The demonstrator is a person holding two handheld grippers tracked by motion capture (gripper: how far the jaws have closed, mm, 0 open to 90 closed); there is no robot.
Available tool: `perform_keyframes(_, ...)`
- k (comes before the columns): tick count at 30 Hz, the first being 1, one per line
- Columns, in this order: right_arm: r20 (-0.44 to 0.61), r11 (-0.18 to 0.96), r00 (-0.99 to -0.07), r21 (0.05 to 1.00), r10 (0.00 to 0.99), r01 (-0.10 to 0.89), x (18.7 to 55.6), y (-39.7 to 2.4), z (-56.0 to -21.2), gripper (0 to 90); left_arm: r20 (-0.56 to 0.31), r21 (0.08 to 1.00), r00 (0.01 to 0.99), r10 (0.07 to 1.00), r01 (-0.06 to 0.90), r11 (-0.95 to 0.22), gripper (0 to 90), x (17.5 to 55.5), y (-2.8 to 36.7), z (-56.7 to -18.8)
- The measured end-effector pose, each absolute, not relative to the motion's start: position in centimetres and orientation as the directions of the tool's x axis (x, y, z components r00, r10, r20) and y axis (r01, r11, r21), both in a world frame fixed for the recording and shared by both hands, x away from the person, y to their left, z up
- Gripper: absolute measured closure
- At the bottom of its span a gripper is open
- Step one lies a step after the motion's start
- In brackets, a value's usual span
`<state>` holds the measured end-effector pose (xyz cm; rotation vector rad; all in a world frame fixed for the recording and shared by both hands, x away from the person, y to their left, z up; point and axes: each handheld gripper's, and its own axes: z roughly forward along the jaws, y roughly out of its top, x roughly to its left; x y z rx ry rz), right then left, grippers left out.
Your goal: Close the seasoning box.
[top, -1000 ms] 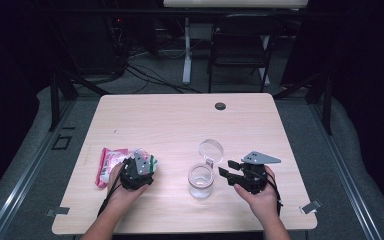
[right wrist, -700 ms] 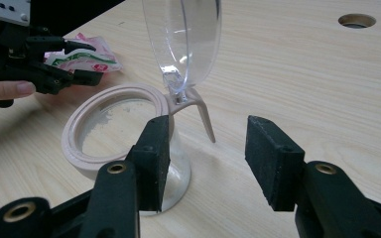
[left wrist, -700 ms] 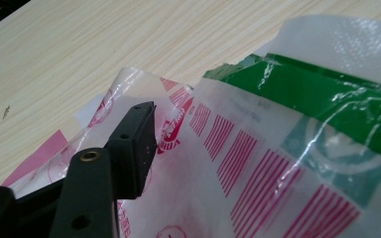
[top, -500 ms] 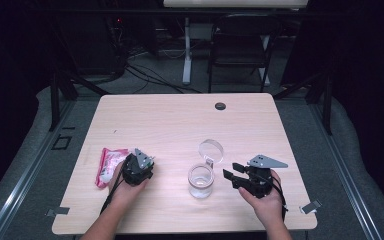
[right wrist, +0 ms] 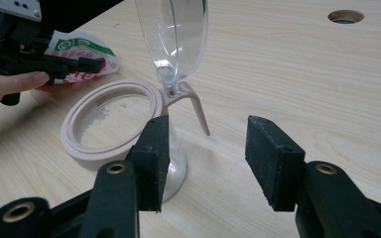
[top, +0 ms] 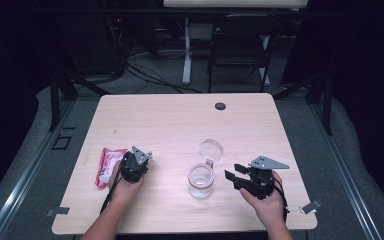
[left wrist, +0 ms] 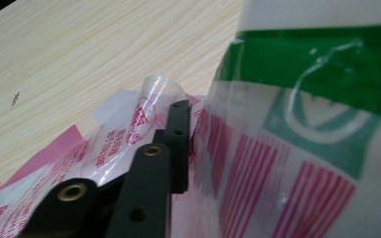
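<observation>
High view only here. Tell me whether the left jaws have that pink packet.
Observer: The left gripper's jaws have just been closing, with the packet's film between them, pressed against the one jaw in its view.
Operator: Describe the packet's print.
Observer: Red and white stripes, with a green band above them.
Operator: Now check the right jaws against the jar.
Observer: The right gripper is open. The jar stands beyond the jaw at the left of its view, not between the two.
</observation>
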<state>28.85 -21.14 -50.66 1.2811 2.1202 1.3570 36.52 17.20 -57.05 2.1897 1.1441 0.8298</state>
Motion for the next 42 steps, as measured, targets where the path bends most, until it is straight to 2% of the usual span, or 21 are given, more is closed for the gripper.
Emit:
perform_keyframes(5,0.19,0.148,-0.544,0.843,0.818,0.517,28.9,-21.2,-50.7,52.0,0.252,0.688,0.456,0.854,0.536,-0.489,84.3,36.7,17.6,-56.8)
perform_keyframes(13,0.187,0.153,-0.543,0.841,0.818,0.519,28.9,-21.3,-50.8,51.9,0.201,0.699,0.459,0.865,0.551,-0.455,89.2,36.9,18.1,-56.6)
perform_keyframes(26,0.188,0.152,-0.541,0.84,0.82,0.521,28.9,-21.3,-50.8,51.8,0.102,0.736,0.447,0.889,0.568,-0.37,90.0,36.9,19.3,-55.5)
perform_keyframes(42,0.189,0.149,-0.538,0.84,0.821,0.521,29.0,-21.4,-50.9,51.6,0.063,0.792,0.419,0.906,0.532,-0.301,90.0,35.9,21.6,-53.1)
